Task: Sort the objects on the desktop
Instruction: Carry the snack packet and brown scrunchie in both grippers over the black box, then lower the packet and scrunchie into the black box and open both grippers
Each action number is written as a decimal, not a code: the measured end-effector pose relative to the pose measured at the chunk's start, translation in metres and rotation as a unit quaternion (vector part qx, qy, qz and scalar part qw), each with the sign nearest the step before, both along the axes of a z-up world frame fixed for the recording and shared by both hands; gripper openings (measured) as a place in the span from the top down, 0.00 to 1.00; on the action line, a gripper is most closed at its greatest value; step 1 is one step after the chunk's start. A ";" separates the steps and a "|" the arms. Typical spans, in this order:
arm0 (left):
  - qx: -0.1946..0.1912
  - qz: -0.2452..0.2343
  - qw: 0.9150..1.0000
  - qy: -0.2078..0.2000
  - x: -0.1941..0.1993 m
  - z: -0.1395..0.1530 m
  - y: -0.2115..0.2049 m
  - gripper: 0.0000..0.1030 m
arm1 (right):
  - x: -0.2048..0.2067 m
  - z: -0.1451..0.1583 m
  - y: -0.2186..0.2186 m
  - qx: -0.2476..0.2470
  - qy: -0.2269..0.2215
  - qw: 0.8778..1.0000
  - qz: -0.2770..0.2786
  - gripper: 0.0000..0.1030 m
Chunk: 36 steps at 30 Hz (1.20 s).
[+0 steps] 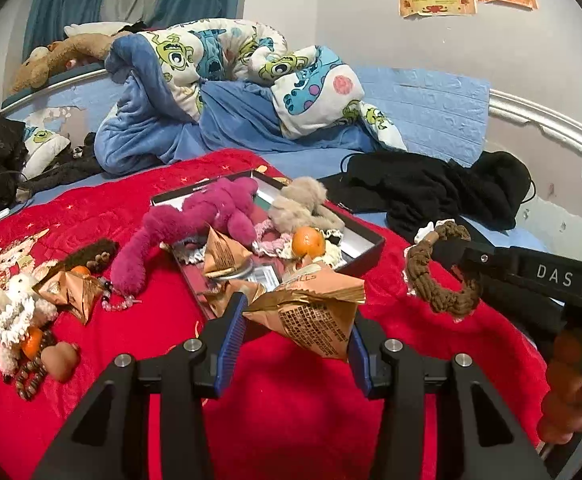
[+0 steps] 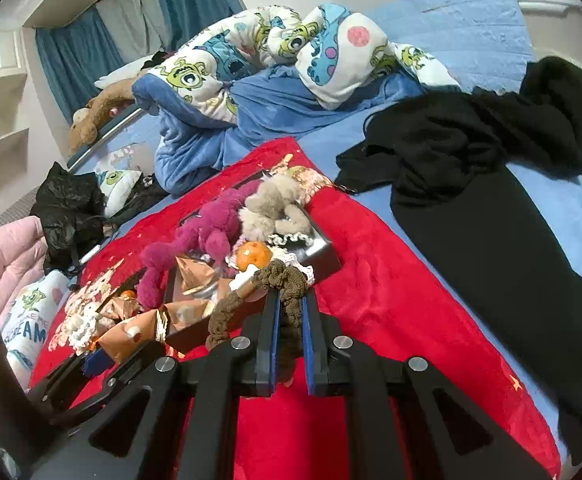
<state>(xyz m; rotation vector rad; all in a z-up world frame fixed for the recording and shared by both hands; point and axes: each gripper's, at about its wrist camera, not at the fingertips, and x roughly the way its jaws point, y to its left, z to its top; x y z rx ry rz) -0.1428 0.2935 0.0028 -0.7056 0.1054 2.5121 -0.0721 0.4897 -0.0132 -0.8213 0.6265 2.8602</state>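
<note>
Black tongs fill the bottom of both views. Left tongs [image 1: 295, 344] pinch a crinkly brown snack packet [image 1: 311, 316] and hold it up above the red blanket [image 1: 291, 420]. Right tongs [image 2: 290, 344] are clamped on a brown knitted hair tie [image 2: 287, 280], which hangs from the tips. Both things are lifted, just in front of the dark box [image 1: 365, 250] on the bed, so this looks like the carrying step of sorting. Next, each one probably needs moving to its own pile or into the box, then letting go gently. An orange [image 1: 308, 242] and fuzzy toys already sit in the box.
</note>
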 end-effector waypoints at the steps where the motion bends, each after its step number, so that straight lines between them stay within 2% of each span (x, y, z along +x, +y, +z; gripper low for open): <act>1: 0.000 0.002 1.000 0.001 -0.002 0.001 0.000 0.54 | -0.001 0.002 -0.002 0.005 0.000 1.000 -0.003 0.90; 6: 0.007 0.000 1.000 0.000 -0.011 0.001 0.000 0.54 | -0.009 0.016 -0.012 0.025 0.027 0.999 -0.023 0.90; 9: 0.000 -0.002 1.000 0.010 -0.018 0.004 0.002 0.54 | -0.016 0.019 -0.010 0.012 0.044 0.999 -0.024 0.89; 10: -0.003 -0.002 1.000 0.014 -0.023 0.006 0.003 0.54 | -0.019 0.019 -0.008 -0.001 0.062 0.998 -0.022 0.89; 15: 0.012 0.001 1.000 0.018 -0.050 0.011 0.006 0.54 | -0.038 0.018 -0.002 -0.018 0.083 0.996 -0.035 0.88; 19: 0.024 0.013 1.000 0.008 -0.070 0.004 0.003 0.54 | -0.065 0.013 0.000 -0.028 0.085 0.995 -0.038 0.88; 27: 0.027 0.014 1.000 0.002 -0.094 -0.007 0.009 0.54 | -0.105 0.002 -0.004 -0.009 0.079 0.996 -0.047 0.88; 30: 0.026 0.012 0.999 -0.014 -0.105 -0.017 0.011 0.54 | -0.114 -0.008 -0.002 -0.009 0.069 0.996 -0.050 0.88; 36: 0.017 0.020 0.998 -0.061 -0.129 -0.046 0.014 0.54 | -0.126 -0.028 -0.004 0.023 0.029 0.998 -0.040 0.87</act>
